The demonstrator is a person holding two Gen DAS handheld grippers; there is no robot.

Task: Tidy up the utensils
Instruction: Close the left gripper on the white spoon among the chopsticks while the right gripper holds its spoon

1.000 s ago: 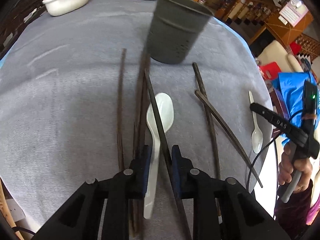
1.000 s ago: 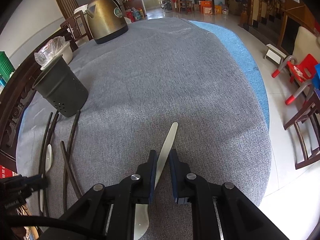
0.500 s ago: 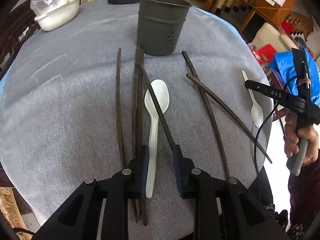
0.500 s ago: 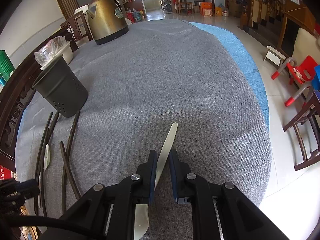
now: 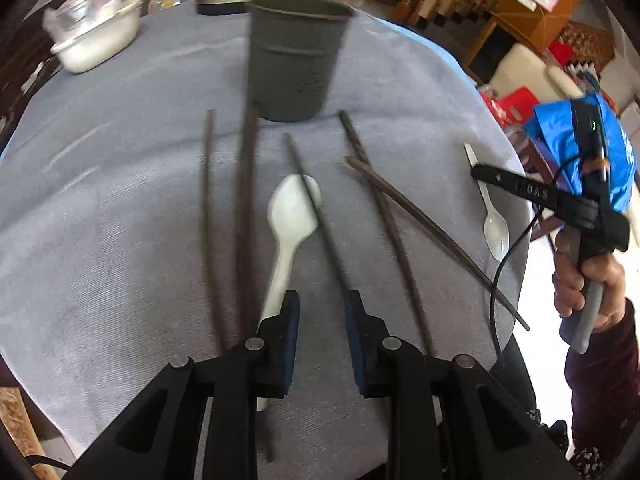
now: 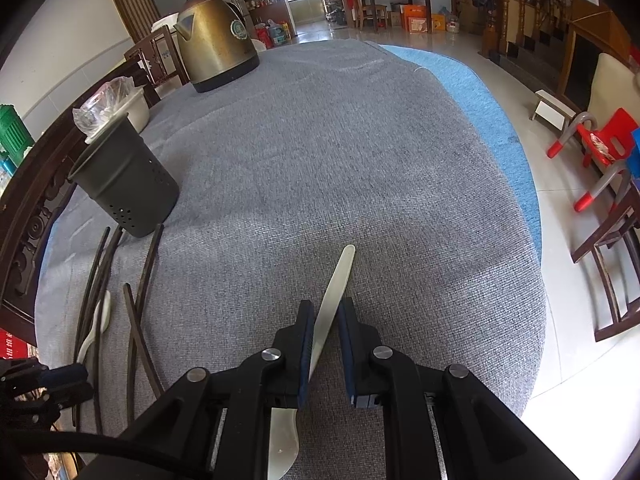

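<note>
A dark grey perforated cup (image 5: 294, 60) (image 6: 124, 184) stands on the grey cloth. Several dark chopsticks lie in front of it. One chopstick (image 5: 297, 164) crosses the bowl of a large white spoon (image 5: 294, 208) and ends at my left gripper's right fingertip. My left gripper (image 5: 322, 304) hovers low there, its jaws a little apart with only cloth between them. The spoon's handle runs under its left finger. A small white spoon (image 5: 496, 232) (image 6: 334, 288) lies flat near the table's right edge. My right gripper (image 6: 324, 312) (image 5: 480, 172) straddles its handle, which slants between the pads unclamped.
A brass kettle (image 6: 216, 44) and a white bowl under plastic (image 5: 96, 36) stand behind the cup. Two crossed chopsticks (image 5: 440, 242) lie between the spoons. The table edge drops off at the right, with a red child's chair (image 6: 600, 136) beyond. A hand (image 5: 580, 280) holds the right gripper.
The left gripper has shifted and rolled slightly. The chopstick over the large spoon has swung, its far end now apart from the pair beside it. The right gripper has kept still.
</note>
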